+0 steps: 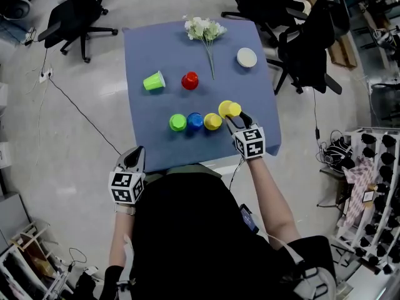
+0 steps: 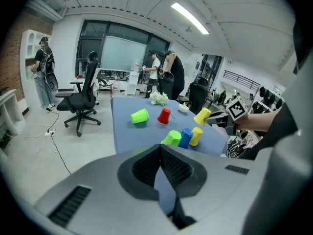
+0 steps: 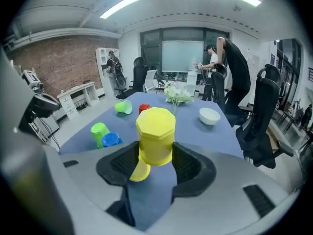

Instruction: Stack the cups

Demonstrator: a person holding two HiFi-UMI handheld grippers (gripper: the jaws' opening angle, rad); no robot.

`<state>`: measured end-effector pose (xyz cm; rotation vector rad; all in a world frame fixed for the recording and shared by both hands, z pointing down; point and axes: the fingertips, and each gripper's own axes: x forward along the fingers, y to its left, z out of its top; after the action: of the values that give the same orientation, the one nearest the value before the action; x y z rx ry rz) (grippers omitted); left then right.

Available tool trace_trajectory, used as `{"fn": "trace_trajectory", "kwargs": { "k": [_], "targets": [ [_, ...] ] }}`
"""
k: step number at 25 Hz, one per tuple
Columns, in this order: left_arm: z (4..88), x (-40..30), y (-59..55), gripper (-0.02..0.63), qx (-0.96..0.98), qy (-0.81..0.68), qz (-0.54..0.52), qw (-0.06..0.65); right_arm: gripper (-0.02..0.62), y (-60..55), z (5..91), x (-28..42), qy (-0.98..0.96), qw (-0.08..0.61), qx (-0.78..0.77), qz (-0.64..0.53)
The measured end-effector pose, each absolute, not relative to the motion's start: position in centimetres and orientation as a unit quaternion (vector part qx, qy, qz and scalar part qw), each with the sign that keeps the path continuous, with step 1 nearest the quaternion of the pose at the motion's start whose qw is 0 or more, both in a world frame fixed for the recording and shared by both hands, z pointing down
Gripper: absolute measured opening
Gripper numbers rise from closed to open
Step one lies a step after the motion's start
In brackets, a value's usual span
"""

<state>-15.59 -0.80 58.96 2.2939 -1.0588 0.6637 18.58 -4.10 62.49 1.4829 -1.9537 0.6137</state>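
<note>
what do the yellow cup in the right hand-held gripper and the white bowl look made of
Yellow cup: probably plastic, smooth with a faint sheen; evenly bright colour, moulded faceted base.
White bowl: smooth plain white, ceramic or plastic; the look leaves it open.

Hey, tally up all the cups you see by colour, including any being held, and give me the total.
yellow cup: 2
green cup: 2
blue cup: 1
red cup: 1
Total: 6 cups
</note>
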Motion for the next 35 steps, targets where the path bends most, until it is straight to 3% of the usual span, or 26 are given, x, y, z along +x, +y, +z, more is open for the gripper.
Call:
{"fn": "trace_trajectory", "kwargs": {
  "k": [10,20,35],
  "targets": [
    [58.9,-15.6,-1.9,0.011,0.852,-0.385,0.228,0.271,0.222,-3.3,61.3,12.0,-0.768,0.327,0.502,0.226],
    [59.1,-15.8,-2.7,0.011,0.856,-0.375,0.219,0.279,0.225,-2.4,63.7,10.5,-0.758,0.372,0.485,0.228],
    [61.4,-15.1,-7.0,0.021,0.866,-0.339,0.245,0.274,0.265,-1.0,62.2,9.5,-0.741,0.332,0.520,0.265]
  ]
}}
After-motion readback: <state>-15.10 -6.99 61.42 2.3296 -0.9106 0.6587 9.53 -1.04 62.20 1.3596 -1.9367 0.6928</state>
